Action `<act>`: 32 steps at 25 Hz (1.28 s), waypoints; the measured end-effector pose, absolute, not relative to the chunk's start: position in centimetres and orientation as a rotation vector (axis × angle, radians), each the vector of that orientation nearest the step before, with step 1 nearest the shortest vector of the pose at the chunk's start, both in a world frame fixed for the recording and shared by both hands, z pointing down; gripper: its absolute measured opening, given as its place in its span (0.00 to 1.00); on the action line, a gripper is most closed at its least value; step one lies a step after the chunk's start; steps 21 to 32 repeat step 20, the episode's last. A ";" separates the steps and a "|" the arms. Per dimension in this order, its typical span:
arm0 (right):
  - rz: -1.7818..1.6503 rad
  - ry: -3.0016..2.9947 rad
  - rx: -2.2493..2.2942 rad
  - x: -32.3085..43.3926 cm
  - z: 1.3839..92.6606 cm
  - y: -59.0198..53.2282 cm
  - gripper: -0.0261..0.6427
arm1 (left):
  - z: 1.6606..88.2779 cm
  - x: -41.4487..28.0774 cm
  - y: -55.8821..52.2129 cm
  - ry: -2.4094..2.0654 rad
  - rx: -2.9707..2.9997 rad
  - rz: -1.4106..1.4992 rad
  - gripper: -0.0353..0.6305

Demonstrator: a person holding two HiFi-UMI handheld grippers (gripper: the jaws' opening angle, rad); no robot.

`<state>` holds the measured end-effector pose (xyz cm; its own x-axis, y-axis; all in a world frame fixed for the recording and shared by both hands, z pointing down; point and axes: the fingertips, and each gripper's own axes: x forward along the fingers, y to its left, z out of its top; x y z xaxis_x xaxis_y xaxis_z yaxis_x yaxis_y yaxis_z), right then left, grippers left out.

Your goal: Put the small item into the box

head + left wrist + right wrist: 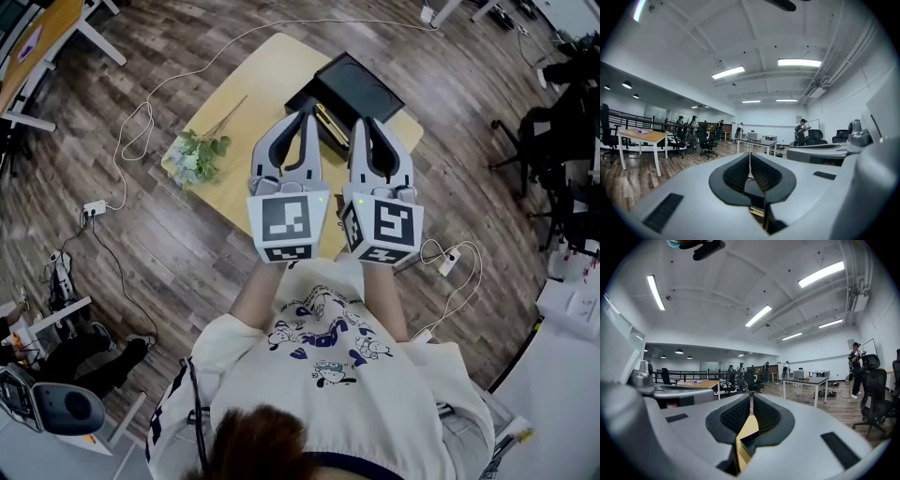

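A black box [359, 86] lies open on the far side of a small yellow table [261, 80]. A thin gold-coloured piece [328, 125] shows at the box's near edge; what it is I cannot tell. My left gripper [305, 116] and right gripper [362, 124] are held side by side above the table's near half, both pointing away from me. In the left gripper view the jaws [750, 157] meet at the tips with nothing between them. The right gripper [752, 400] is likewise shut and empty. Both gripper views look level across the room, so neither shows the box.
A bunch of pale flowers [199, 157] lies on the table's left corner. White cables [136, 131] loop over the wooden floor, with a power strip [446, 262] to the right. Black office chairs [553, 141] stand at right. Desks [813, 380], chairs and people fill the room beyond.
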<state>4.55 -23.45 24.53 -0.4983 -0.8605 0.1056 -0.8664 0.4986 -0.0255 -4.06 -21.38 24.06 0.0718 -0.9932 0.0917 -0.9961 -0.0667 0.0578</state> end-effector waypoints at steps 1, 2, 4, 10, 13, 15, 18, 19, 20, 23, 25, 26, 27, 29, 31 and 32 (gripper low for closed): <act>0.117 -2.650 1.530 4.5 24.5 -23.4 0.10 | 24.0 -4.1 -21.4 -2.072 2.221 0.039 0.09; 0.116 -2.652 1.531 4.5 24.5 -23.5 0.10 | 23.9 -4.1 -21.4 -2.073 2.222 0.037 0.09; 0.109 -2.656 1.536 4.5 24.3 -23.6 0.10 | 23.7 -4.1 -21.4 -2.075 2.226 0.035 0.09; 0.101 -2.656 1.536 4.2 24.0 -23.7 0.10 | 23.4 -4.3 -21.6 -2.074 2.229 0.032 0.09; 0.108 -2.661 1.533 4.0 24.0 -23.7 0.10 | 23.4 -4.4 -21.5 -2.072 2.231 0.032 0.09; 0.116 -2.662 1.532 3.9 24.0 -23.7 0.10 | 23.3 -4.4 -21.5 -2.072 2.234 0.030 0.09; 0.110 -2.662 1.538 3.9 23.8 -23.7 0.10 | 23.2 -4.3 -21.5 -2.070 2.240 0.024 0.09; 0.108 -2.662 1.540 3.9 23.8 -23.7 0.10 | 23.1 -4.2 -21.5 -2.068 2.242 0.023 0.09; 0.105 -2.661 1.543 3.9 23.7 -23.8 0.10 | 23.1 -4.2 -21.5 -2.066 2.244 0.022 0.09; 0.105 -2.661 1.543 3.9 23.7 -23.8 0.10 | 23.1 -4.2 -21.5 -2.066 2.244 0.022 0.09; 0.105 -2.661 1.543 3.9 23.7 -23.8 0.10 | 23.1 -4.2 -21.5 -2.066 2.244 0.022 0.09; 0.105 -2.661 1.543 3.9 23.7 -23.8 0.10 | 23.1 -4.2 -21.5 -2.066 2.244 0.022 0.09; 0.105 -2.661 1.543 3.9 23.7 -23.8 0.10 | 23.1 -4.2 -21.5 -2.066 2.244 0.022 0.09; 0.105 -2.661 1.543 3.9 23.7 -23.8 0.10 | 23.1 -4.2 -21.5 -2.066 2.244 0.022 0.09; 0.105 -2.661 1.543 3.9 23.7 -23.8 0.10 | 23.1 -4.2 -21.5 -2.066 2.244 0.022 0.09; 0.105 -2.661 1.543 3.9 23.7 -23.8 0.10 | 23.1 -4.2 -21.5 -2.066 2.244 0.022 0.09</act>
